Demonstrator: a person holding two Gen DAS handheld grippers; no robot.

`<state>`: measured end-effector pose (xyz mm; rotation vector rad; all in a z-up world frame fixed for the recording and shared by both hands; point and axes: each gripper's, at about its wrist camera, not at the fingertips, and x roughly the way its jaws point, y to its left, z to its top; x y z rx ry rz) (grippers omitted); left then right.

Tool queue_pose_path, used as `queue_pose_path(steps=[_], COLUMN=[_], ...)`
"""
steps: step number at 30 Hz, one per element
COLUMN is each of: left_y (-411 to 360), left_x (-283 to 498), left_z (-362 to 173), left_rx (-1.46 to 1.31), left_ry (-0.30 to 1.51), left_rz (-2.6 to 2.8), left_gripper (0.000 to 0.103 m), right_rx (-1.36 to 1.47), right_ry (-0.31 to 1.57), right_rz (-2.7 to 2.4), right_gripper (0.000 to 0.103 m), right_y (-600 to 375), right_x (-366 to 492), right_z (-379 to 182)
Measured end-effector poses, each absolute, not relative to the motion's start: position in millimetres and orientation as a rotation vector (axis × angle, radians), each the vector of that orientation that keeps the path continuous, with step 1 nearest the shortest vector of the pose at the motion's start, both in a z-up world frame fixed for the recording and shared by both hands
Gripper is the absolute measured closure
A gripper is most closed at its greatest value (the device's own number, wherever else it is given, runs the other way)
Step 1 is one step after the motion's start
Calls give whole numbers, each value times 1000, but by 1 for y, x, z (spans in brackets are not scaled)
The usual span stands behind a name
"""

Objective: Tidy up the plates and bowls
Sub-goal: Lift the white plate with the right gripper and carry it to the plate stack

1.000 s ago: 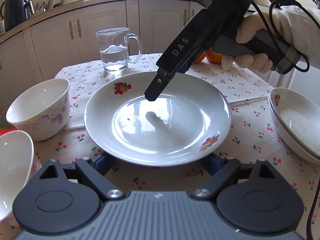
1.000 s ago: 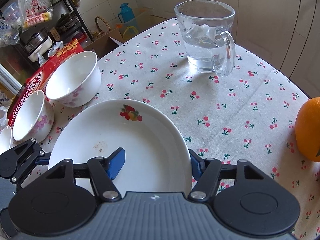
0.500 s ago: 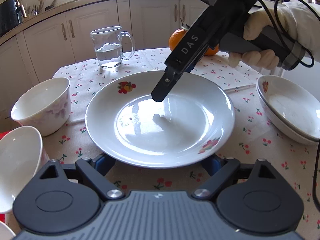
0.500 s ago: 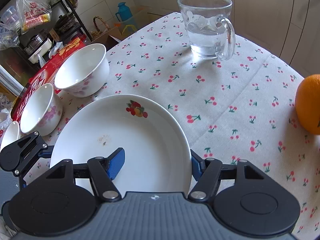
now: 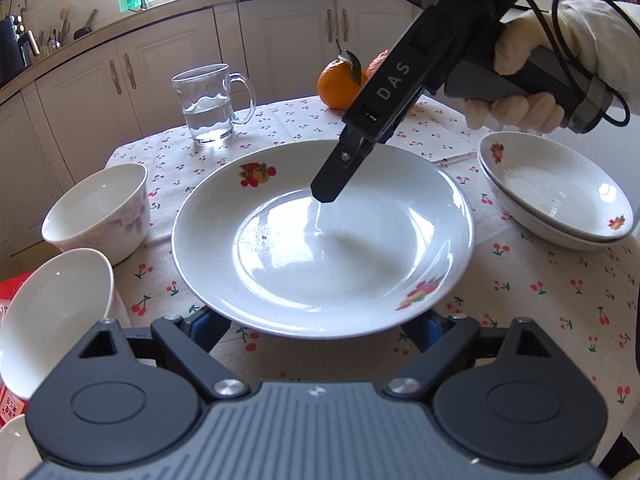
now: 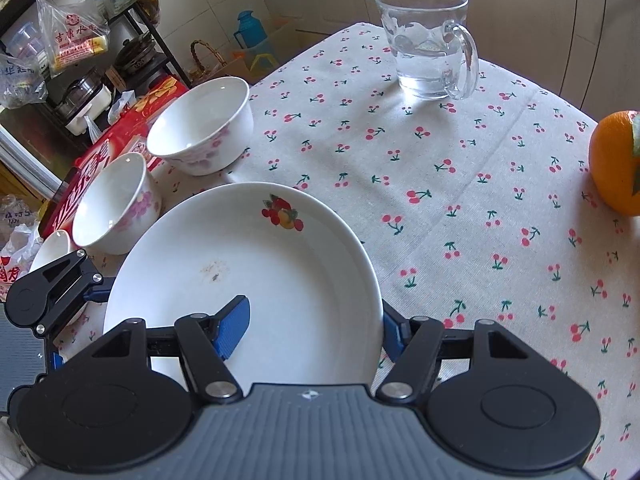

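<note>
A large white plate with fruit prints is held tilted above the cherry tablecloth. My right gripper straddles its rim, one blue finger inside the plate and one outside; it also shows over the plate in the left wrist view. My left gripper is open, its fingers spread under the plate's near rim. Two stacked plates sit at the right. Two white bowls with pink flowers stand at the left, also in the right wrist view.
A glass mug of water stands at the far side of the table. An orange lies near the far right corner. A red box lies under the bowls at the table's left edge. Kitchen cabinets stand beyond.
The plate has risen and tilted in my right gripper, and both cameras have drawn back, so the table looks farther away. The stacked plates have come more fully into the left wrist view.
</note>
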<state>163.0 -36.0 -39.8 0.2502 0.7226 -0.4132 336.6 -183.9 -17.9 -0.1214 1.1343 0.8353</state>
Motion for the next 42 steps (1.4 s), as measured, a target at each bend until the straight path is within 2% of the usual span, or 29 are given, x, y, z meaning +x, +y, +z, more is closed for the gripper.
queue_pose_path(steps=[23,42], left_y=[-46,-94], left_x=[115,94], left_z=[-12,-2], left_rx=[295,343], left_ry=[713,707], left_rz=[-493,-643], left_gripper=[12,12], right_rx=[-65,0], right_ry=[1052,1005], right_rz=[795,685], right_gripper=[31,31], right_y=[-216,-283], right_x=[259,203], right_z=[21,29])
